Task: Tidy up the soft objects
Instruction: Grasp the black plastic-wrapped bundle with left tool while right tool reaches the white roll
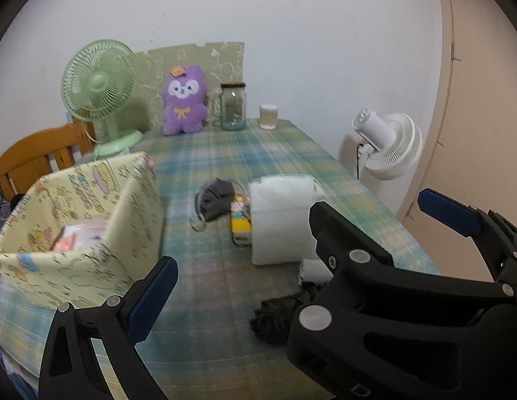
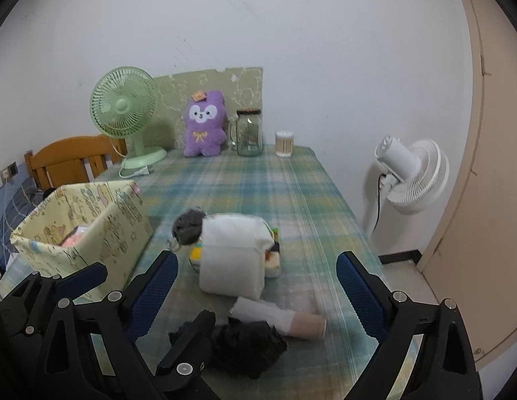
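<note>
Soft things lie between and ahead of my 2 grippers on the plaid tablecloth (image 2: 292, 200). My right gripper (image 2: 256, 286) has its blue pads spread wide with nothing between them; it hangs above a crumpled black cloth (image 2: 248, 346) and a rolled white and tan sock (image 2: 278, 318), which lie touching each other. My left gripper (image 1: 292, 243) is also wide open and holds nothing; in the left wrist view one of its black fingers covers part of the same black cloth (image 1: 275, 316).

Just beyond the sock sits a white padded bundle (image 2: 233, 256), with a dark grey pouch (image 2: 188, 226) and a small yellow packet (image 1: 240, 223) touching its far left side. To the left stands a yellow printed fabric bin (image 2: 91, 230), open at the top, with something pink and white inside that I cannot make out.

At the far edge of the table I see a green desk fan (image 2: 125, 110), a purple plush toy (image 2: 205, 123), a glass jar (image 2: 249, 133) and a tub of cotton swabs (image 2: 284, 143). A white floor fan (image 2: 412, 173) stands off the right side.
</note>
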